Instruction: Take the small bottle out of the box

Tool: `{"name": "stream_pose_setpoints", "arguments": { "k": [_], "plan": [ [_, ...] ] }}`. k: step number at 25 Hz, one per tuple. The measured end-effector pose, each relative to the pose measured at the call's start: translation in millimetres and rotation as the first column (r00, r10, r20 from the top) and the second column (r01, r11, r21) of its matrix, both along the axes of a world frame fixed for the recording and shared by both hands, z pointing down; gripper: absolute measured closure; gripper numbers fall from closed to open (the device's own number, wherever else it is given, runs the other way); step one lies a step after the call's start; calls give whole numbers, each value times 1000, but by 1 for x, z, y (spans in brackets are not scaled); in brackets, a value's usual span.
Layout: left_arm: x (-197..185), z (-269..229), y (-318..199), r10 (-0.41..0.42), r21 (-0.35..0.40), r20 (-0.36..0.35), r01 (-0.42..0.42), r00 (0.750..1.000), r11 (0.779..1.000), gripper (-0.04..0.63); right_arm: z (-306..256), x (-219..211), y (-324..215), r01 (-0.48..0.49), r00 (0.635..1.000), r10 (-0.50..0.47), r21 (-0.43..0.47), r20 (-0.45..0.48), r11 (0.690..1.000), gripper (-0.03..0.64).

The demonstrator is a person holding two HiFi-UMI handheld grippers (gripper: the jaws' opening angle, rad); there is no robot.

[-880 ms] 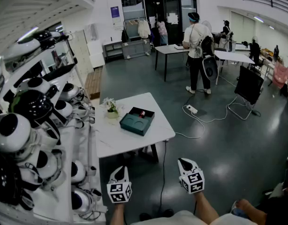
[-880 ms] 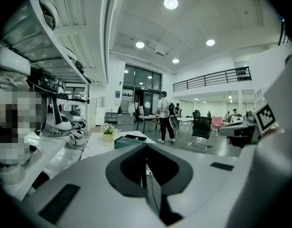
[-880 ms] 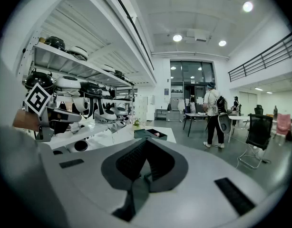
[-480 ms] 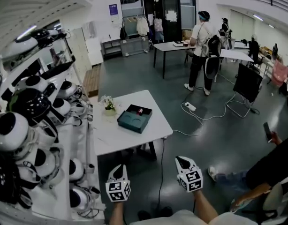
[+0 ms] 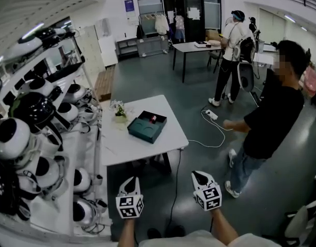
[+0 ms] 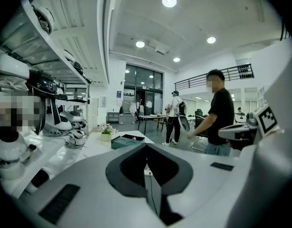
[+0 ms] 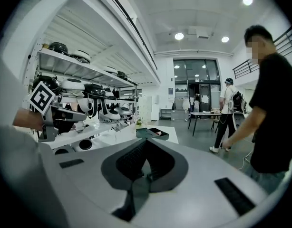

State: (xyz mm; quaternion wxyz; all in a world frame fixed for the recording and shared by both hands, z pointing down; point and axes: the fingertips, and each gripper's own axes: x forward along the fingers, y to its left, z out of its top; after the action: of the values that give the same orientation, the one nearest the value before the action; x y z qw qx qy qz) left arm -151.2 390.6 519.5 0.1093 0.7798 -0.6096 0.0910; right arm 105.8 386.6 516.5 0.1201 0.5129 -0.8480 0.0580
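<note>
A dark teal box (image 5: pixel 146 127) lies open on the white table (image 5: pixel 122 148), well ahead of both grippers. A small reddish bottle (image 5: pixel 153 119) sits in the box's far compartment. My left gripper (image 5: pixel 131 181) hangs low over the floor in front of the table, jaws shut and empty. My right gripper (image 5: pixel 197 175) is level with it to the right, also shut with nothing in it. The left gripper view shows the box (image 6: pixel 128 140) small in the distance past the closed left gripper (image 6: pixel 147 173). Beyond the shut right gripper (image 7: pixel 145 175), the box (image 7: pixel 153 133) is far off too.
A person in a black T-shirt (image 5: pixel 274 112) stands on the floor right of the table. Shelves of white robot heads (image 5: pixel 24 138) fill the left side. A small flower pot (image 5: pixel 118 113) stands on the table's far left. A cable and power strip (image 5: pixel 212 116) lie on the floor.
The person in black has walked in from the right and now stands beside the table. Both grippers have stayed about where they were, still shut.
</note>
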Motion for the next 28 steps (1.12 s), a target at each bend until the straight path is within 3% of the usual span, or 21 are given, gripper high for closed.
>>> {"name": "stream_pose_setpoints", "arguments": {
  "k": [15,28],
  "plan": [
    [33,10,-36,-1,-11,16,2,1000,1000,577,16,23,-37,41,999,-41,-27,-3,999,597],
    [32,27,-151,61,-12,-14,-61,998,998,577,22,12,-132,-8,1000,7,-21,-22,1000,597]
  ]
}}
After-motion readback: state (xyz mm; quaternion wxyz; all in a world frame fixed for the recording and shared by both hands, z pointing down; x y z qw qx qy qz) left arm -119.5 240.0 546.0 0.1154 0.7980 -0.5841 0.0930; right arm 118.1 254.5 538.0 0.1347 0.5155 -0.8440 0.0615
